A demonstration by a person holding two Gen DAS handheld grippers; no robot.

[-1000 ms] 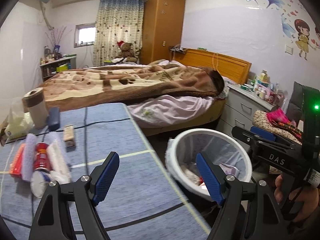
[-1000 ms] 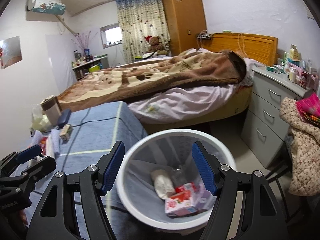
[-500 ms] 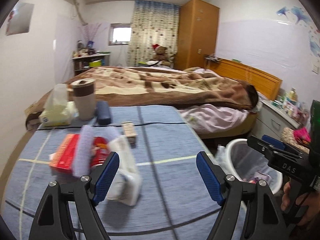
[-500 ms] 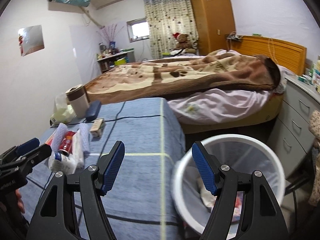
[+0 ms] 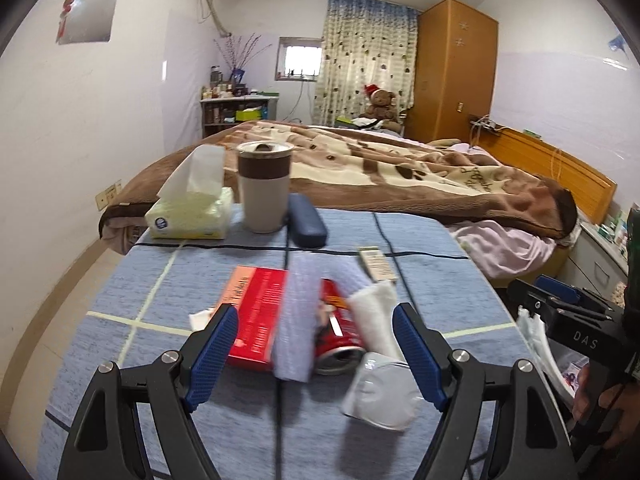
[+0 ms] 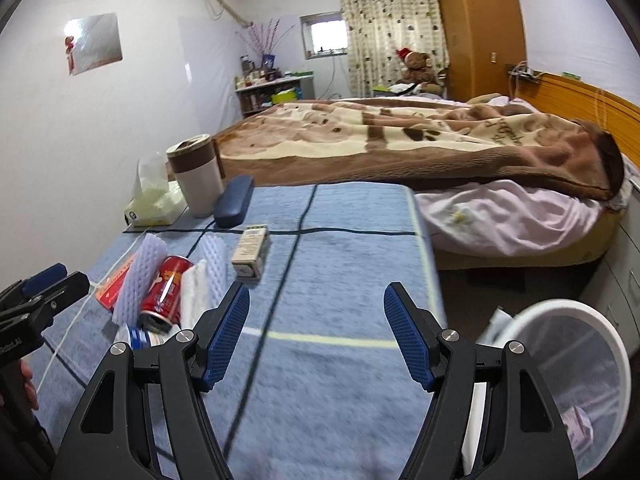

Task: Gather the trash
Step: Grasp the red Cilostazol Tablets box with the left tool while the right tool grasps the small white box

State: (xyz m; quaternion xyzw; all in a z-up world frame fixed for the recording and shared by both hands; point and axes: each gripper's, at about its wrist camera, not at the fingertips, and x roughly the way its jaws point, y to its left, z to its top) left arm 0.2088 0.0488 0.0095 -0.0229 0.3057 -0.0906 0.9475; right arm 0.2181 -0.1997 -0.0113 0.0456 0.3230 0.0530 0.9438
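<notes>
A pile of trash lies on the blue cloth table (image 5: 168, 280): a red box (image 5: 256, 316), a red can (image 5: 340, 344), a lilac foam net sleeve (image 5: 298, 320), a white foam sleeve (image 5: 376, 320) and a round plastic lid (image 5: 380, 392). My left gripper (image 5: 316, 358) is open, its jaws on either side of the pile, just short of it. The pile shows in the right wrist view with the can (image 6: 166, 286) and foam net (image 6: 138, 276). My right gripper (image 6: 316, 338) is open and empty above the table. The white trash bin (image 6: 576, 364) stands on the floor at the right.
At the table's far end are a tissue pack (image 5: 190, 212), a lidded cup (image 5: 264, 188), a dark blue glasses case (image 5: 306, 220) and a small carton (image 5: 376, 264). A bed (image 5: 400, 168) lies beyond. A grey drawer cabinet (image 6: 628, 280) stands right of the bin.
Both grippers have swung left, away from the bin and toward the table. The left gripper has closed in on the trash pile. Both stay open.
</notes>
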